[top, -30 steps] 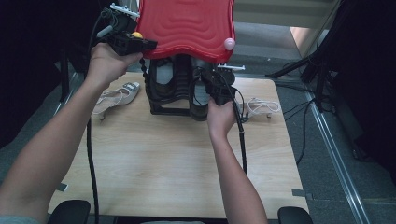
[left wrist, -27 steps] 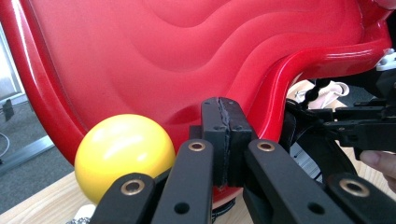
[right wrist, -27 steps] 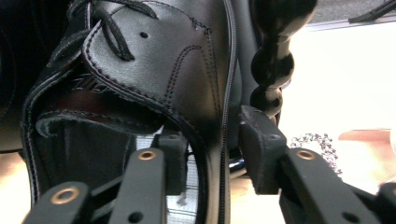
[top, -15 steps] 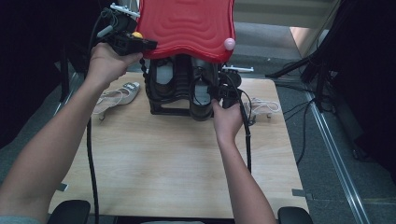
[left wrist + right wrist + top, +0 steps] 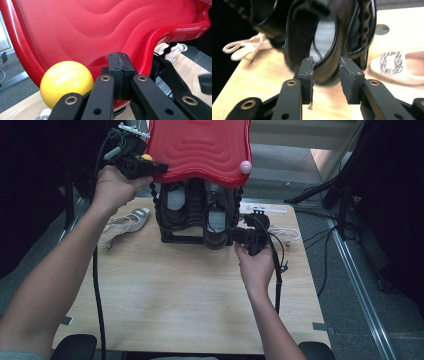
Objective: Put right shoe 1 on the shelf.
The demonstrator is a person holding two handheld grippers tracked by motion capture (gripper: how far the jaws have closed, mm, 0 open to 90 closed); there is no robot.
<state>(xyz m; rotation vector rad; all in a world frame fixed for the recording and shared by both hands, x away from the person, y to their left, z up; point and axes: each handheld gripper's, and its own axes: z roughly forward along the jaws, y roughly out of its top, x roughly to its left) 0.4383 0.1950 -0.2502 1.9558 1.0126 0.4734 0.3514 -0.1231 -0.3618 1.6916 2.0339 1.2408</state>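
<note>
Right gripper (image 5: pixel 325 75), jaws just narrowed but gripping nothing, faced the black shoe (image 5: pixel 322 37) dead ahead; left gripper (image 5: pixel 121 72) clamped on the red lid (image 5: pixel 100 30).

A pale wooden bench (image 5: pixel 190 305) fills the middle of the frame, standing on grey floor (image 5: pixel 350 310). Along the right side a metal rail (image 5: pixel 357 285) runs on the floor, with black stand legs (image 5: pixel 345 190) and loose cables above it. The upper left lies in deep shadow, while a patch of light (image 5: pixel 327 162) falls at upper right.

Two tools (image 5: pixel 150 167) (image 5: pixel 235 236), two balls (image 5: pixel 146 157) (image 5: pixel 245 167)
</note>
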